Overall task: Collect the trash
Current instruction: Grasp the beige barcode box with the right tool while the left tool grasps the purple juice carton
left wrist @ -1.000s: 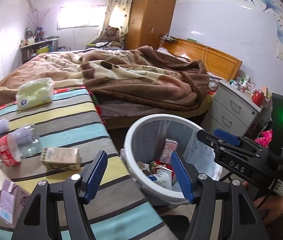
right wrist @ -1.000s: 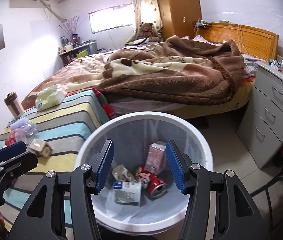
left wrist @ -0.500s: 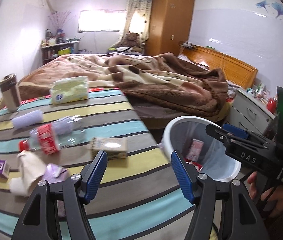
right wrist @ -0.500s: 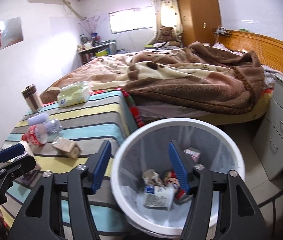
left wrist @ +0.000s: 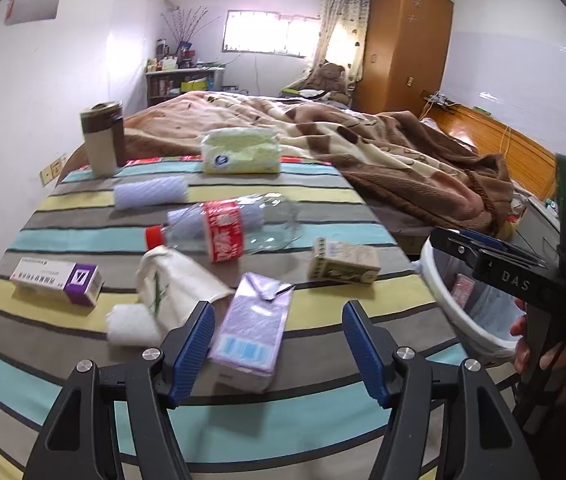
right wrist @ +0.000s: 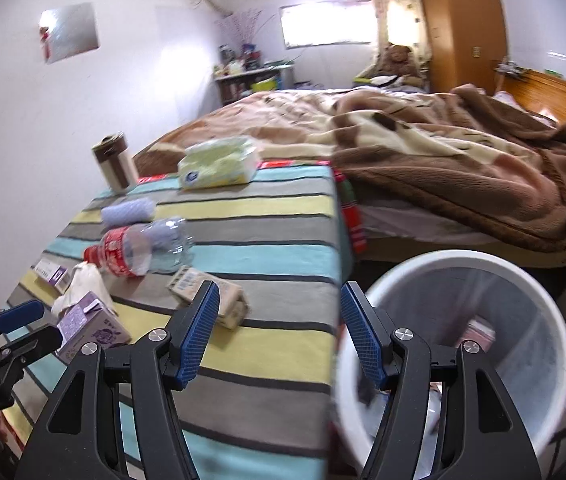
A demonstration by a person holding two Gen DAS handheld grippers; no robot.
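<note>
Trash lies on the striped table (left wrist: 323, 408): a purple carton (left wrist: 251, 320), a beige carton (left wrist: 343, 262), a clear bottle with a red label (left wrist: 223, 232), crumpled white paper (left wrist: 171, 284) and a white-and-purple box (left wrist: 59, 280). My left gripper (left wrist: 277, 308) hovers open just above the purple carton, its pads clear of it. My right gripper (right wrist: 279, 292) is open and empty over the table's right edge, the beige carton (right wrist: 207, 298) behind its left finger. The white bin (right wrist: 455, 258) stands beside the table with trash inside.
At the table's far end stand a brown-and-cream flask (left wrist: 103, 140), a pale green tissue pack (left wrist: 243, 156) and a lilac roll (left wrist: 151, 196). Behind is a bed with a brown blanket (left wrist: 403, 160). A hand (left wrist: 555, 360) holds the right gripper (left wrist: 495, 252) over the bin (left wrist: 443, 300).
Both grippers have swung left, away from the bin and over the striped table. The right jaws stand wider than a second ago. The left jaws are unchanged.
</note>
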